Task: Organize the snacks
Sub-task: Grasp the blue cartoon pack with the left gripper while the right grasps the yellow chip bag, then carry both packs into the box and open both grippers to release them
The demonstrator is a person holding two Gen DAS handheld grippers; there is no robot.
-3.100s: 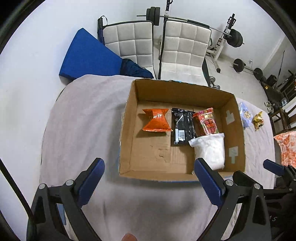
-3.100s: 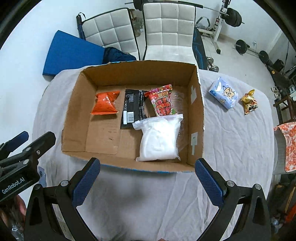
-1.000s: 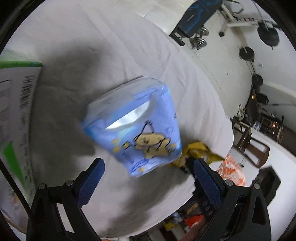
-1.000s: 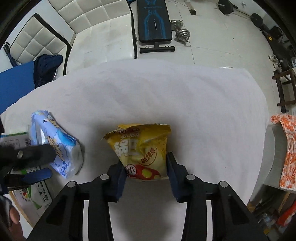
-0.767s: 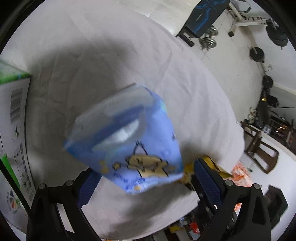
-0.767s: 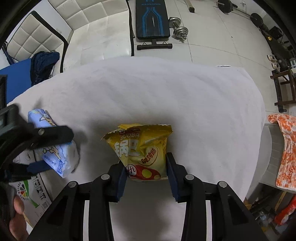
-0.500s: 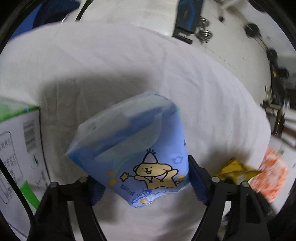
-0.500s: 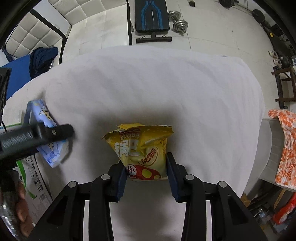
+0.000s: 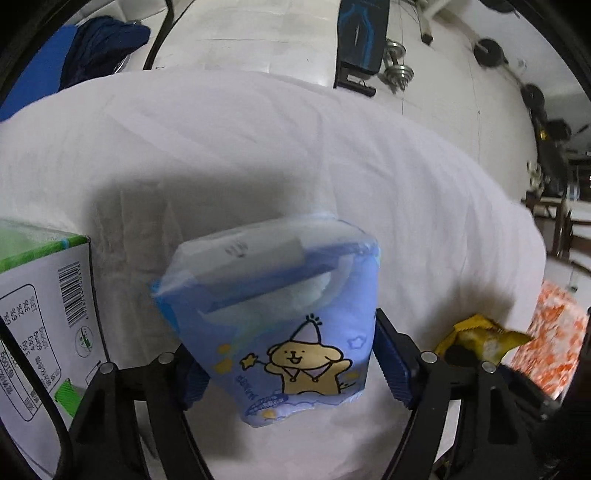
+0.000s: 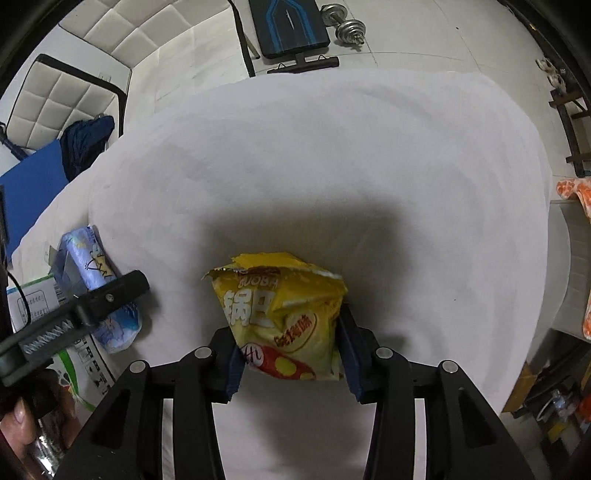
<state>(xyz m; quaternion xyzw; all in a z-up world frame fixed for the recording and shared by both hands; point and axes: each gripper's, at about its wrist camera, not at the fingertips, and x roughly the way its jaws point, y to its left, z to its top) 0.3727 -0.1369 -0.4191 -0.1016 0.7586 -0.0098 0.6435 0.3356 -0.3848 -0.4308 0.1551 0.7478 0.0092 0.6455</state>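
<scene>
Both pairs of jaws have a snack between them. My left gripper (image 9: 288,365) points steeply down at the table, and its blue pads press on the two sides of the blue packet (image 9: 280,314) with the yellow bear drawing. I see the packet lifted a little above the white cloth (image 9: 258,147), because it throws a shadow on the cloth behind it. Its clear top end points away from the camera, and its printed lower end sits low between my fingers.

My right gripper (image 10: 291,363) also points down, and its pads stand against the sides of the yellow bag (image 10: 284,314). These jaws are opening slightly at this moment, but the bag sits between them and the pads touch it on both sides. The crumpled top of the bag points away from me, and a dark shadow lies on the cloth around it.

From the right wrist view, the left gripper with the blue packet is at the far left, just beside the box (image 10: 40,310) with the green and white print. From the left wrist view, the outside wall of this box stands close to the left of the packet, and the yellow bag shows at the lower right, near an orange patterned cloth (image 9: 546,343). A padded chair (image 10: 74,70) and a dumbbell (image 10: 345,29) are on the floor beyond the table.
</scene>
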